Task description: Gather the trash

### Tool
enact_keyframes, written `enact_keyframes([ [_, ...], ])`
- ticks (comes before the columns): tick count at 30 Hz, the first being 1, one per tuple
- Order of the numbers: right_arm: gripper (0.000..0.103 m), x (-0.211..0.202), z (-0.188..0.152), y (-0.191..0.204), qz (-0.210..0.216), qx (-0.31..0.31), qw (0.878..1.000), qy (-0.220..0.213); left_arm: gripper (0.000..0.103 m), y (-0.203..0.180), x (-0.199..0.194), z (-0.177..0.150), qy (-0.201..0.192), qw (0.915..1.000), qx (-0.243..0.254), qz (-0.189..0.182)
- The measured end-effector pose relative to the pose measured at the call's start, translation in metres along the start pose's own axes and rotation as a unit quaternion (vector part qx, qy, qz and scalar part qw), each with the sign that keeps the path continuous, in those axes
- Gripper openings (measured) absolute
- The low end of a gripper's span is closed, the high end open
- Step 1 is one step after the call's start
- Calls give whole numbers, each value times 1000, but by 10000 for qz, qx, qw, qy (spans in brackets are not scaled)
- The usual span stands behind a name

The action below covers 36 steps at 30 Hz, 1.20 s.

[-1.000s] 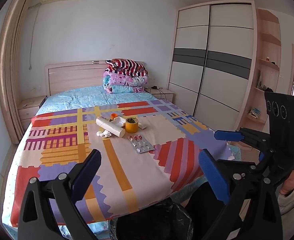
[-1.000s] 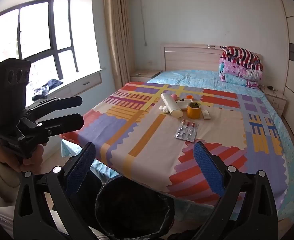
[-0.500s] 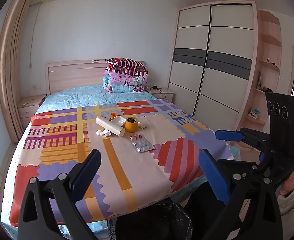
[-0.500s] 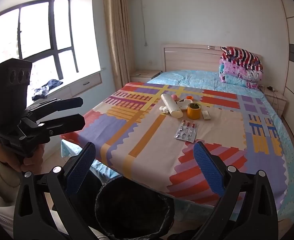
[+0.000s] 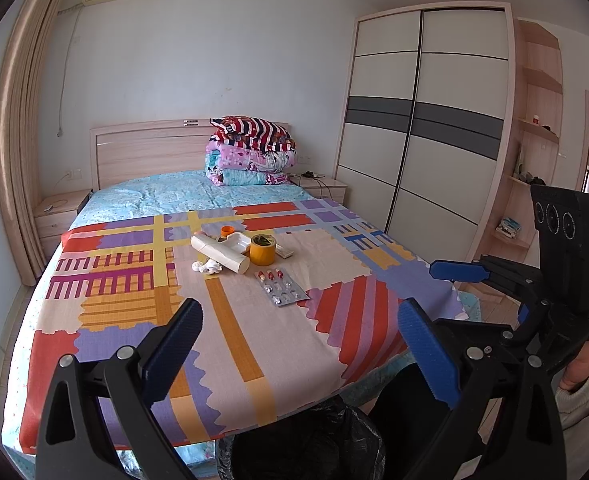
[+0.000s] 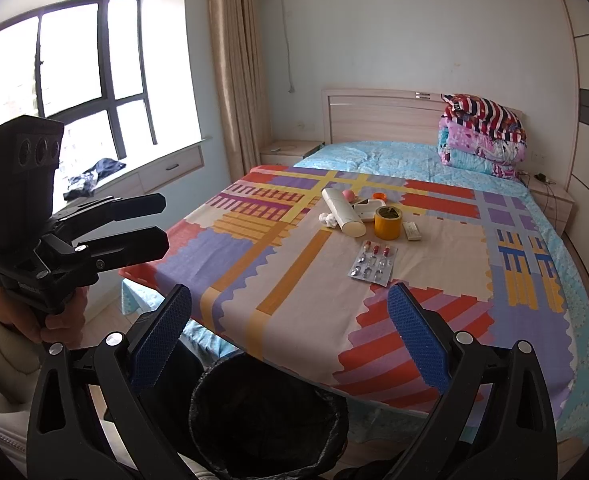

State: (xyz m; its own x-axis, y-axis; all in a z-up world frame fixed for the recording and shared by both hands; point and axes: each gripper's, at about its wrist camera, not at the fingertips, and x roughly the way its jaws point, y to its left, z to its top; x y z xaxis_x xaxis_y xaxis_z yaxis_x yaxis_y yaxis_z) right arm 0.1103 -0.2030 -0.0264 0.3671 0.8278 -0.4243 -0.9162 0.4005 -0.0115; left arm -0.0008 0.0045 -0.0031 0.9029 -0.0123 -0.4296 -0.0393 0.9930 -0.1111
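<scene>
- Blue-padded left claw (image 5: 300, 352) hangs spread and empty above a black-lined trash bin (image 5: 302, 444) at the foot of the bed (image 5: 110, 320).
- Right claw (image 6: 290, 336) is likewise spread, holding nothing.
- Trash lies mid-bed: a blister pack (image 5: 280, 288), yellow tape roll (image 5: 263, 249), white tube (image 5: 220, 252) and crumpled tissue (image 5: 207, 267), close together.

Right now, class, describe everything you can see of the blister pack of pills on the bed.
The blister pack is a flat, silvery foil sheet lying on the patterned bedspread. Red-and-white capsules fill the row farthest from the cameras; the other pockets look pale or empty. It lies apart from the yellow tape roll and touches nothing but the spread.
</scene>
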Motion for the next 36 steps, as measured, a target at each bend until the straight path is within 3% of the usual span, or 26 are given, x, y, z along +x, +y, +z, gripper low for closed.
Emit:
enact_keyframes([
  [36,99,7,-3,-1,-20,23,10000,66,95,1,7,-1,39,9999,-101,-27],
])
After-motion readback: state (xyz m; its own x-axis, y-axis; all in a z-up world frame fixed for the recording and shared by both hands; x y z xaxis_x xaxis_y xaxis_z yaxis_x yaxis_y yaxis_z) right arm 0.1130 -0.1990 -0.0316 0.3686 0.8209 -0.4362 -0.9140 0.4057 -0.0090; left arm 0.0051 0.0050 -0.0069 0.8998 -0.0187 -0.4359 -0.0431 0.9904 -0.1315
